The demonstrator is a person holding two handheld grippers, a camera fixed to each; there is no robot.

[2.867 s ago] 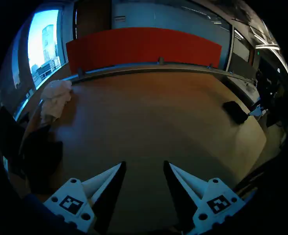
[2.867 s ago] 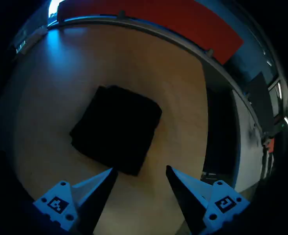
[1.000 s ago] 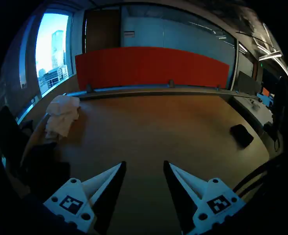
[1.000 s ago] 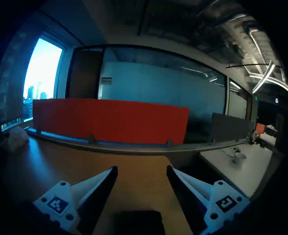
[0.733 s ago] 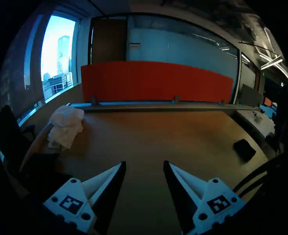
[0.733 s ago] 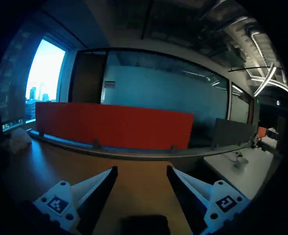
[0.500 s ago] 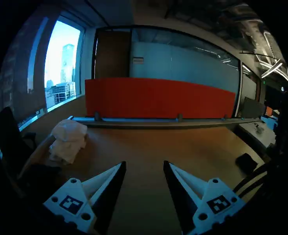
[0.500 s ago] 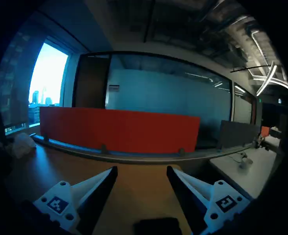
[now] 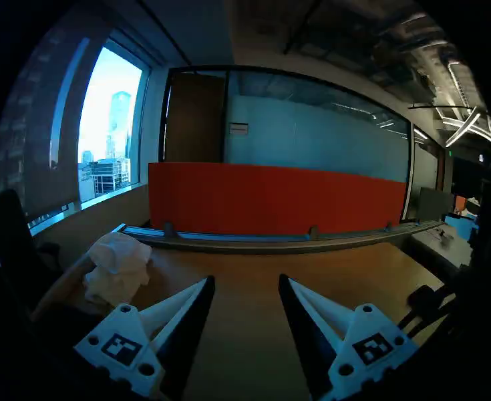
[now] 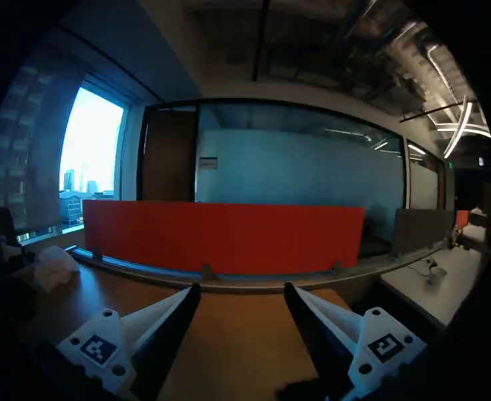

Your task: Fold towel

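A glass wall spans the back of the room, with a bright window to its left giving onto city towers. Below the glass, a red partition runs along the far edge of the wooden table. In the right gripper view, a white side table stands beyond the right end of the partition, carrying a small item too small to identify. The white towel lies crumpled and unfolded at the table's far left end, near the window. The right gripper view places the white towel at that same end, well apart from both grippers. The left gripper is held over the near part of the table, fingers spread wide, gripping and touching nothing. The right gripper is likewise wide open and empty. In the left gripper view, a dark object sits at the table's right edge. It is possibly folded cloth, though the light is too poor to confirm. A small sign is fixed to the glass wall, its writing too small to read. Each finger bears a square black-and-white marker with a coded pattern.
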